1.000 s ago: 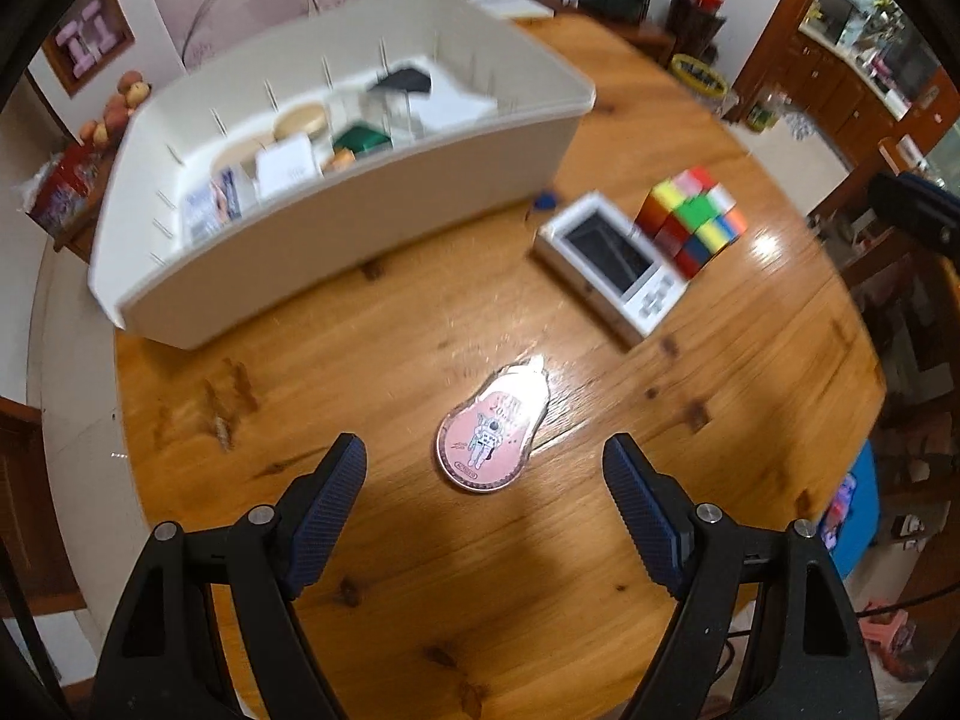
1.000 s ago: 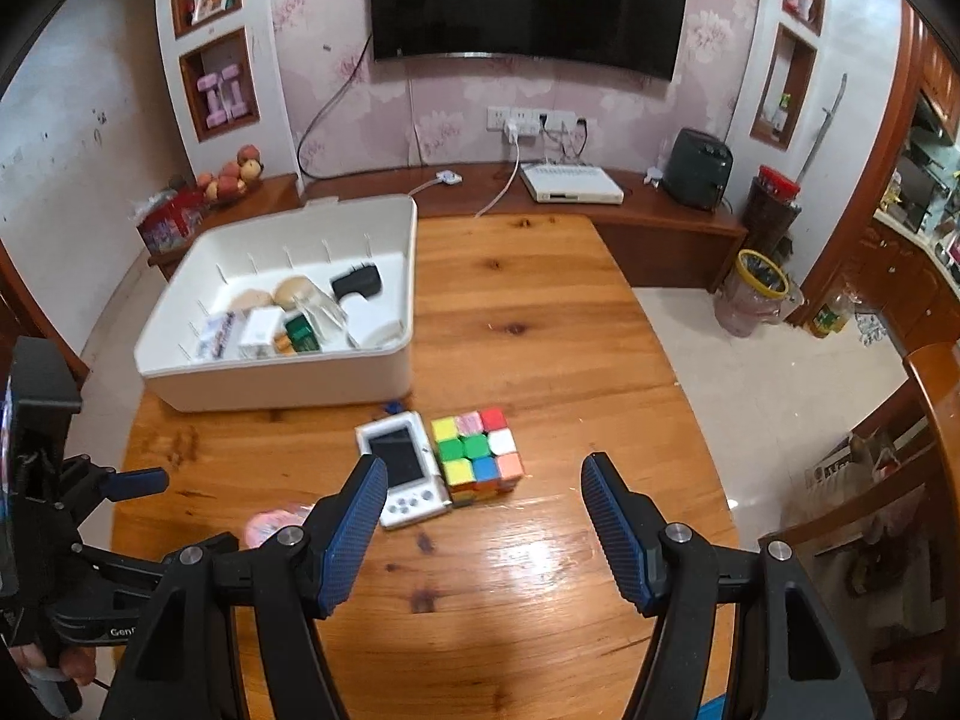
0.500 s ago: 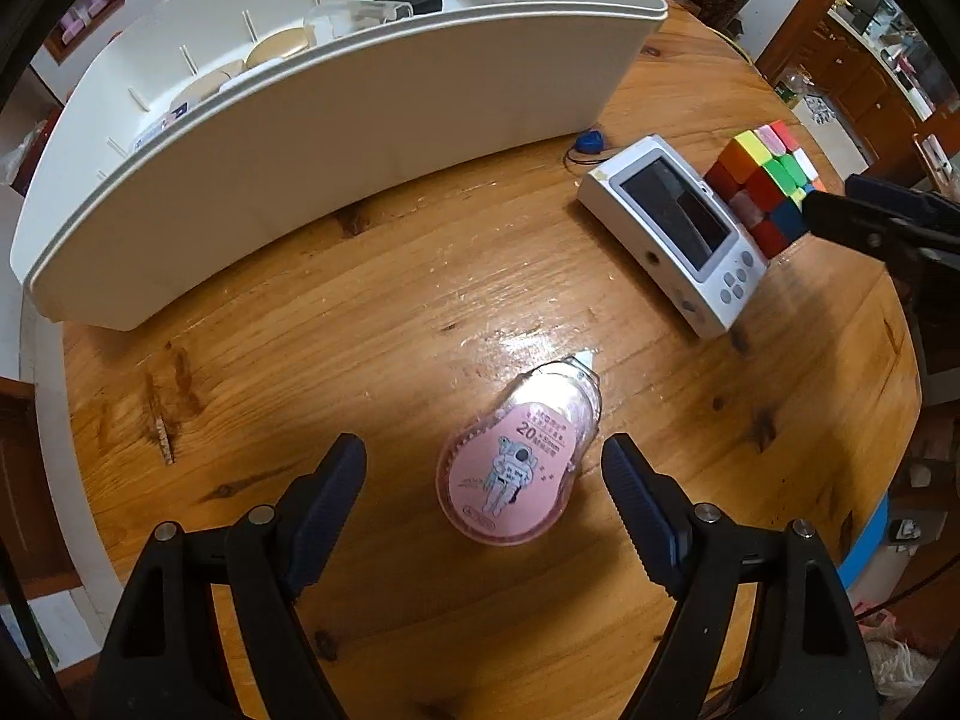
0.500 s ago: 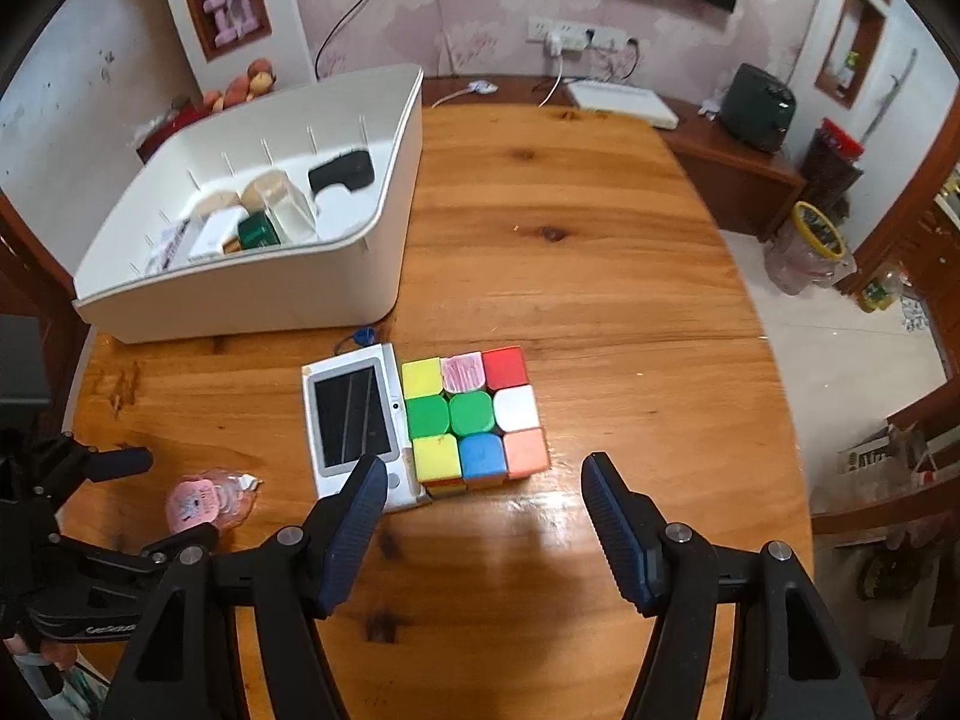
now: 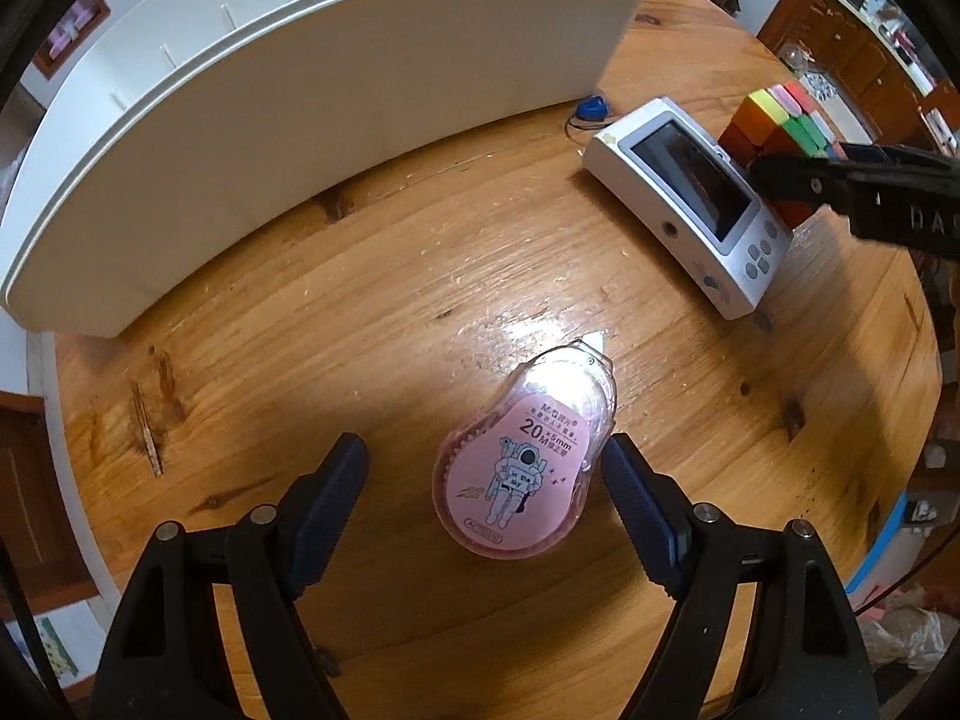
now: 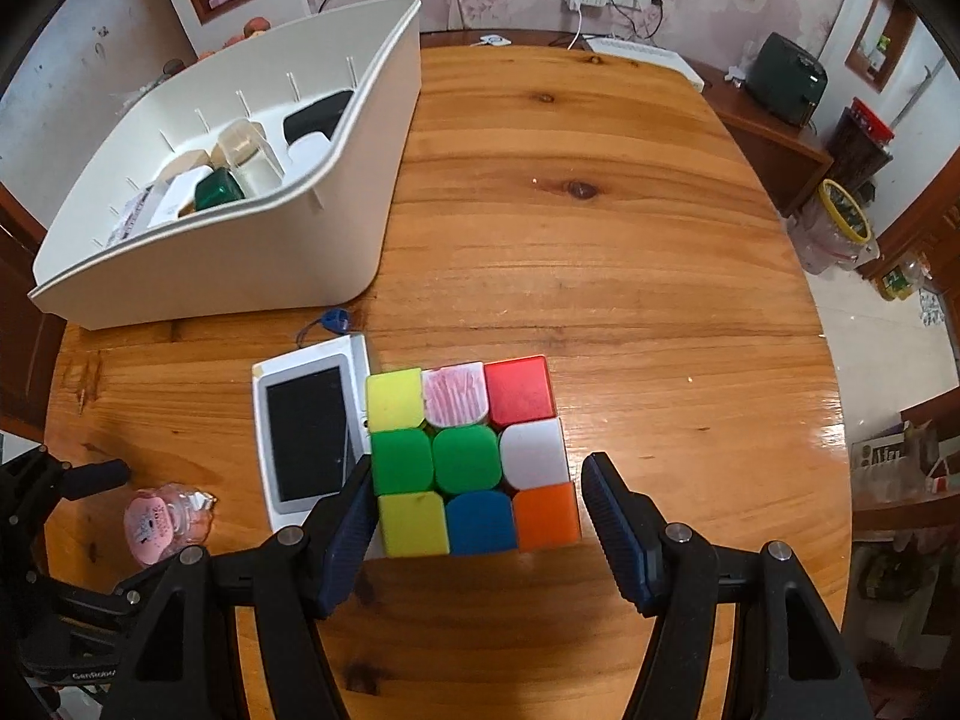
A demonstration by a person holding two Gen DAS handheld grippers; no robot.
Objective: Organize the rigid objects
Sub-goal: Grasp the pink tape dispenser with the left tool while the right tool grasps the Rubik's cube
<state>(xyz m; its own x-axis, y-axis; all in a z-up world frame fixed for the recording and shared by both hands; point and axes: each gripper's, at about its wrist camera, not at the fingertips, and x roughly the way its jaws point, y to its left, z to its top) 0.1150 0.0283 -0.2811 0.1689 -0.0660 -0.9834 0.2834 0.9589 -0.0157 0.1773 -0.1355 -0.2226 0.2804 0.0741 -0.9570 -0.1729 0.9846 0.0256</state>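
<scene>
Correction tape (image 5: 521,463) flat on worktop (image 5: 336,324), between wide-open fingers of left gripper (image 5: 485,474), nothing held. Right gripper (image 6: 476,505) wide open, straddles Rubik's cube (image 6: 470,457), beside handheld console (image 6: 309,429). Advice: centre each before closing; lift clear over white bin (image 6: 252,252) wall.

Left wrist fisheye: looking steeply down along the left gripper (image 5: 483,480) fingers, close over the wooden table (image 5: 360,324), facing the white bin (image 5: 300,114) wall. Right wrist fisheye: set higher and farther back behind the right gripper (image 6: 474,504), looking down and forward across the table (image 6: 600,240) toward the far wall. Shared by both: pink correction tape (image 5: 519,468) (image 6: 157,519), handheld console (image 5: 696,198) (image 6: 309,429), puzzle cube (image 5: 780,120) (image 6: 471,456), bin (image 6: 240,252).
</scene>
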